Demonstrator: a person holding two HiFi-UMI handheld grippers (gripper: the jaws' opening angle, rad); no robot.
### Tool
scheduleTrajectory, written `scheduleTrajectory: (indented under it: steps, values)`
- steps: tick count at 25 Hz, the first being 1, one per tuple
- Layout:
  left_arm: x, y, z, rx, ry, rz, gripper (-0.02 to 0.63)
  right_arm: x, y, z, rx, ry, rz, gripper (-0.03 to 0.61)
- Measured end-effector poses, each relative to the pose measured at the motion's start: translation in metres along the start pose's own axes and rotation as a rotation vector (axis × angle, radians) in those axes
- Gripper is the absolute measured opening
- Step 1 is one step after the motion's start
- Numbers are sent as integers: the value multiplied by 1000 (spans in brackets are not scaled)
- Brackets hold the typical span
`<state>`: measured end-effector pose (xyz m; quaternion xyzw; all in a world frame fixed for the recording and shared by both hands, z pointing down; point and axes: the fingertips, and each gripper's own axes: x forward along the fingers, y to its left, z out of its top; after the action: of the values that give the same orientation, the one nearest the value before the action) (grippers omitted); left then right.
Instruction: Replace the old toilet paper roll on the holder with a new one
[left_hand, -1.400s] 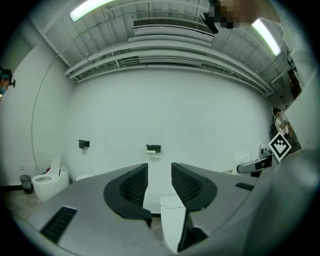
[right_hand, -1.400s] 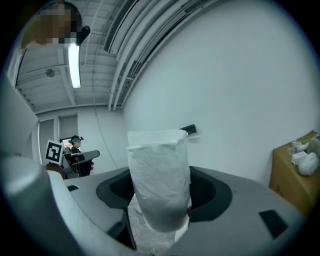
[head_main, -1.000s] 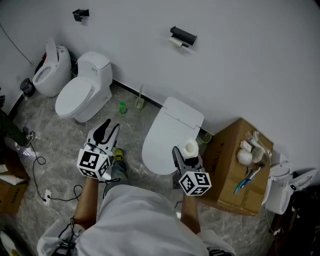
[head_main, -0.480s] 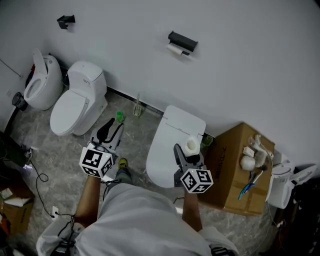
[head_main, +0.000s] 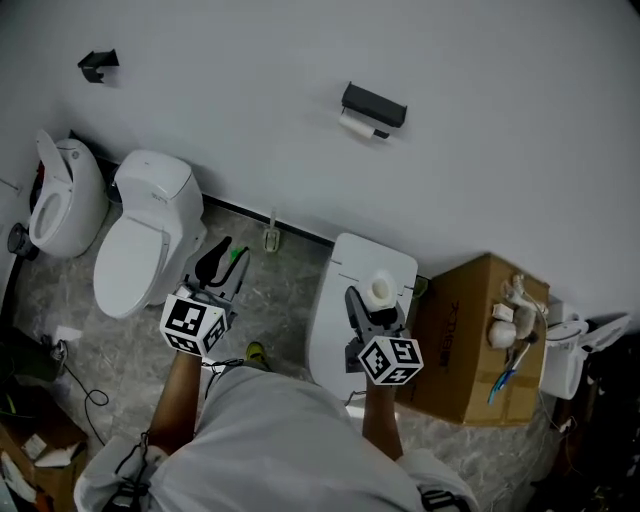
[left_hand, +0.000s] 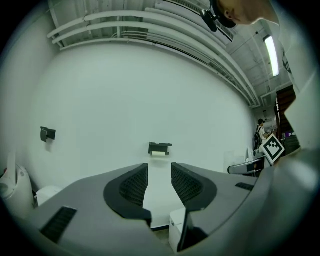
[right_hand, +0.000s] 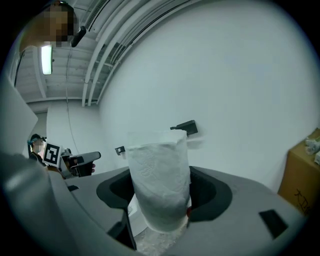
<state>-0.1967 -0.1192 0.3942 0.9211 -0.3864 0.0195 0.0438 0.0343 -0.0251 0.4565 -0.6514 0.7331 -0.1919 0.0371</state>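
A black holder (head_main: 375, 102) is fixed to the white wall, with the thin old roll (head_main: 356, 124) hanging under it. In the left gripper view the holder (left_hand: 160, 147) stands straight ahead, well away. My right gripper (head_main: 378, 300) is shut on a new white toilet paper roll (head_main: 380, 290), held upright over a closed toilet lid. In the right gripper view that roll (right_hand: 160, 185) fills the gap between the jaws, and the holder (right_hand: 184, 127) shows just beyond its top. My left gripper (head_main: 224, 258) is open with nothing in it; its pads (left_hand: 134, 186) stand apart.
A closed white toilet (head_main: 335, 320) stands below the holder. A cardboard box (head_main: 465, 340) with small items on top is to its right. Two more toilets (head_main: 140, 240) (head_main: 55, 195) stand at the left, with a second wall holder (head_main: 97, 62) above. A toilet brush (head_main: 272, 236) stands by the wall.
Both grippers and I have moved rightwards along the wall; the toilets at the left have slid further left in the head view. The new roll stays in the right gripper.
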Motion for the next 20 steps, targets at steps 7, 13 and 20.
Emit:
scheduleTrajectory:
  steps: [7, 13, 20]
  values:
    - [45, 44, -4, -21, 27, -71, 143, 45, 6, -3, 7, 36, -68, 310]
    - [70, 48, -8, -20, 41, -132, 143, 45, -13, 6, 46, -18, -146, 310]
    - [101, 53, -10, -10, 51, -164, 143, 58, -36, 9, 83, -41, -189, 310]
